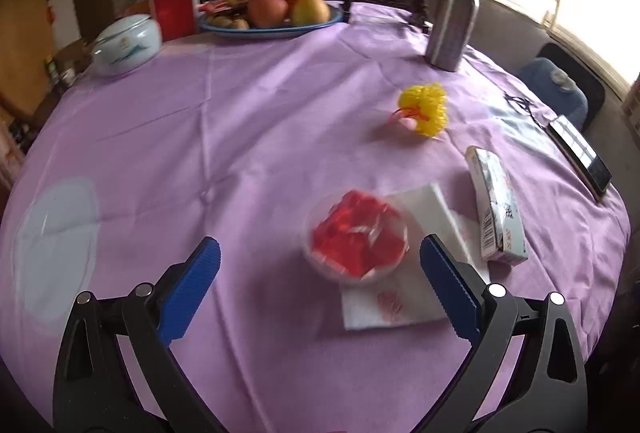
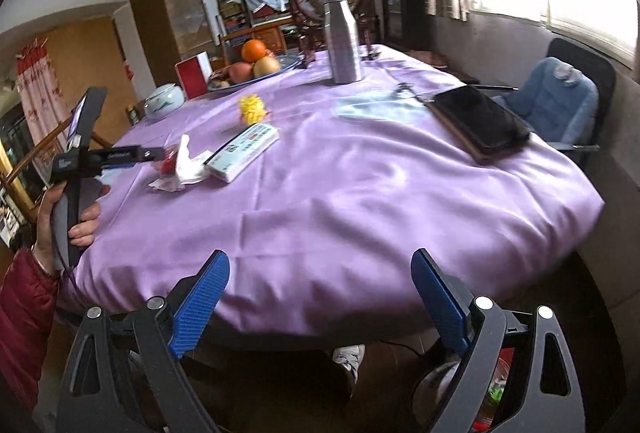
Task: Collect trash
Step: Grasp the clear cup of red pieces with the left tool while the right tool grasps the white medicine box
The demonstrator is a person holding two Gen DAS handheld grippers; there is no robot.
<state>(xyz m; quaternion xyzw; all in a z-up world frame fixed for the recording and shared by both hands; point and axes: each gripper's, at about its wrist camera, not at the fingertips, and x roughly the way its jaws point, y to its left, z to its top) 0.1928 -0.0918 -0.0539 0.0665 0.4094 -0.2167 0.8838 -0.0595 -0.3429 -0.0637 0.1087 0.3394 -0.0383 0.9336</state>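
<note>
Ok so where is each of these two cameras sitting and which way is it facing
Left wrist: on the left gripper, angled down over the purple tablecloth at the red-filled plastic cup on a napkin; its own open blue fingers show.
Right wrist: on the right gripper, off the table's near edge, looking across it; open fingers, plus the person's left hand gripping the other tool.
Shared: steel bottle, fruit plate, yellow bundle, printed carton.
</note>
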